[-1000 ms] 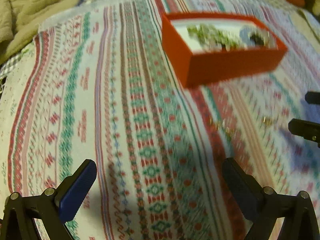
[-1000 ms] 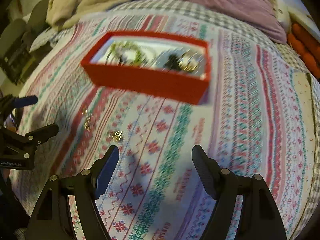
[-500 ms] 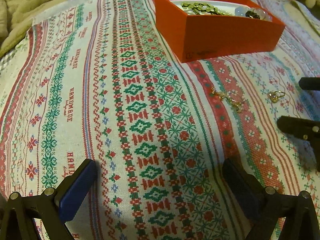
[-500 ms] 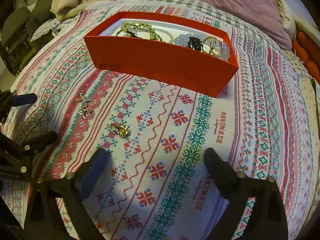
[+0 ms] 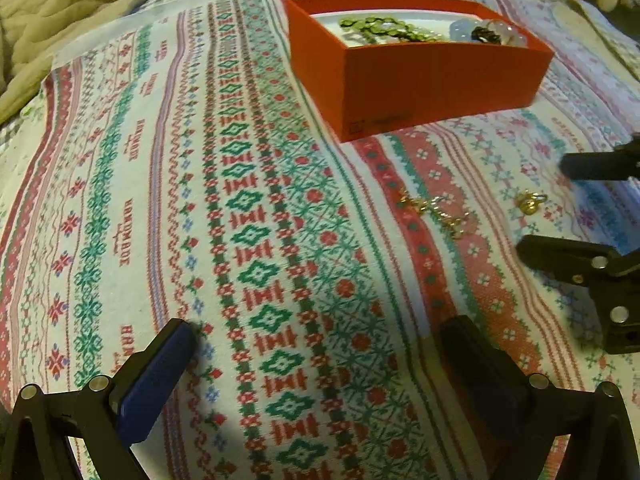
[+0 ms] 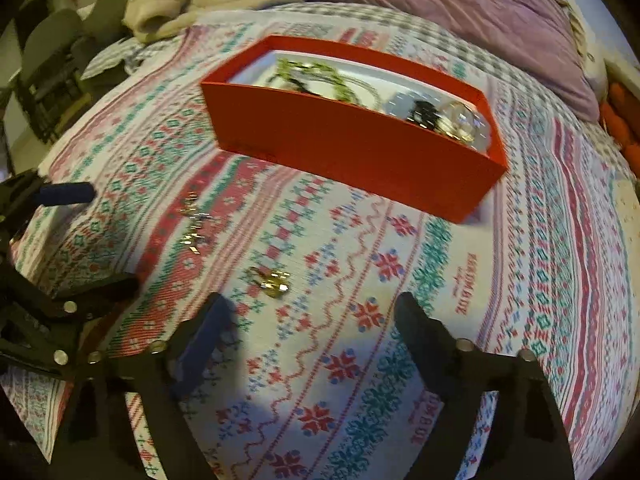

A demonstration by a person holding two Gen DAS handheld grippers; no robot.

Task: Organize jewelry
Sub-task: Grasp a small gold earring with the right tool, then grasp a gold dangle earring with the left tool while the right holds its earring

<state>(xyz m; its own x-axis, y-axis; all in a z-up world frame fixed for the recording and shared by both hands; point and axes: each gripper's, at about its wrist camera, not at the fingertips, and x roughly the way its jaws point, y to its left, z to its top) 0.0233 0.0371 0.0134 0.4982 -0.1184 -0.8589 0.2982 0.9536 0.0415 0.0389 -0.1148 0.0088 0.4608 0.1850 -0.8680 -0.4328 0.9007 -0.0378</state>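
Note:
A red open box (image 5: pixel 432 80) (image 6: pixel 344 144) stands on the patterned cloth and holds green beads (image 5: pixel 380 28), a pale bead bracelet and other jewelry. A gold chain piece (image 5: pixel 436 210) (image 6: pixel 194 224) and a small gold earring (image 5: pixel 530 202) (image 6: pixel 274 280) lie loose on the cloth in front of the box. My left gripper (image 5: pixel 316 364) (image 6: pixel 92 236) is open and empty, low over the cloth, left of the chain. My right gripper (image 6: pixel 312 328) (image 5: pixel 548 204) is open and empty, with the earring just ahead of its left finger.
A patterned knit cloth (image 5: pixel 200 200) covers the bed. A beige blanket (image 5: pixel 60 8) lies at the far left, a purple pillow (image 6: pixel 460 12) behind the box, and orange items (image 6: pixel 620 120) at the far right. A dark chair (image 6: pixel 44 80) stands off the bed's left.
Both grippers have moved lower and closer to the loose gold pieces. The right gripper has shifted left, so the earring now lies near its left finger.

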